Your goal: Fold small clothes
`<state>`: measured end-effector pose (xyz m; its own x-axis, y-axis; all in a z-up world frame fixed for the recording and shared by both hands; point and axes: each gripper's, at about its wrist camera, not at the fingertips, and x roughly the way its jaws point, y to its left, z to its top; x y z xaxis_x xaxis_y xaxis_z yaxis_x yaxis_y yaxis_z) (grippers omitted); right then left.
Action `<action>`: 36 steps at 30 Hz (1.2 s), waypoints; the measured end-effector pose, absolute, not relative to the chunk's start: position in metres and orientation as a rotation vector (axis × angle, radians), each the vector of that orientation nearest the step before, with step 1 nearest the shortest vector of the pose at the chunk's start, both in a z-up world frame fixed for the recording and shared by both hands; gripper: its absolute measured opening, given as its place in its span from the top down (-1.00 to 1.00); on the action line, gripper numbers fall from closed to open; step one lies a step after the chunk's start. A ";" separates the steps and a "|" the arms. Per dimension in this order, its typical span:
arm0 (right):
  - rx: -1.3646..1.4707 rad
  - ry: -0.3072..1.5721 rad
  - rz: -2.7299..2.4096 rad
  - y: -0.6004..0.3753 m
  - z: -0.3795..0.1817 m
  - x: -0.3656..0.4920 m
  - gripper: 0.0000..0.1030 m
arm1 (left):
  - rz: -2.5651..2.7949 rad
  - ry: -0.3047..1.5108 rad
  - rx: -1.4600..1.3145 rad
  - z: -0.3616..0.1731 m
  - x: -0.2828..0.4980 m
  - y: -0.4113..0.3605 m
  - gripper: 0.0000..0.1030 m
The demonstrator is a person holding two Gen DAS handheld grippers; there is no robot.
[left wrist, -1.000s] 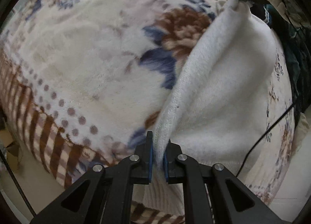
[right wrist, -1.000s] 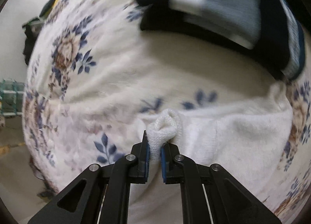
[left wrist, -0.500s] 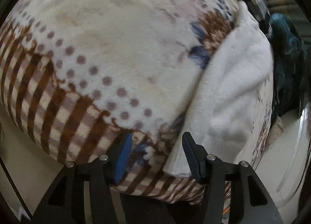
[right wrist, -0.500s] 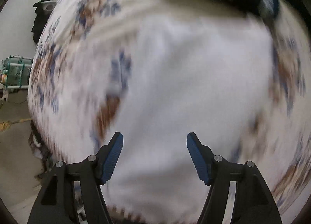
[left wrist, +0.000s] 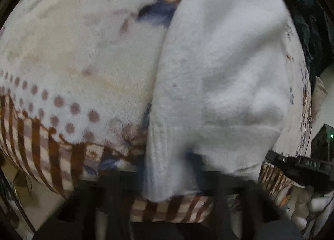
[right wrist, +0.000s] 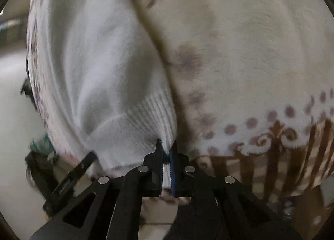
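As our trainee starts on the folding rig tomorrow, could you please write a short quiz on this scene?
1. What does the right tool pinch? A the ribbed edge of the white fleecy garment; B the flower-patterned plush blanket; C nothing.
2. True or false: the garment hangs in the air, clear of the blanket.
3. Fill in: the blanket's border has brown ____ below a row of dots.
Key: 1 A, its jaws have just been closing and now grip the rib. 2 false, it lies on the blanket. 3 stripes.
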<state>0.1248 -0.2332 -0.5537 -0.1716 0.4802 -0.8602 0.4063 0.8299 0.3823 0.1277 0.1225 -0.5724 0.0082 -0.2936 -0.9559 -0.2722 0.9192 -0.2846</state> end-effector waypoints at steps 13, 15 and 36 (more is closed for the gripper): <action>0.638 1.690 0.038 -0.216 -0.492 0.061 0.92 | 0.052 1.491 -0.388 -0.549 0.109 0.170 0.90; 0.603 1.714 0.041 -0.204 -0.505 0.058 0.92 | 0.067 1.532 -0.379 -0.570 0.117 0.176 0.90; 0.753 1.800 0.064 -0.220 -0.552 0.106 -0.06 | 0.056 1.552 -0.562 -0.574 0.112 0.192 0.89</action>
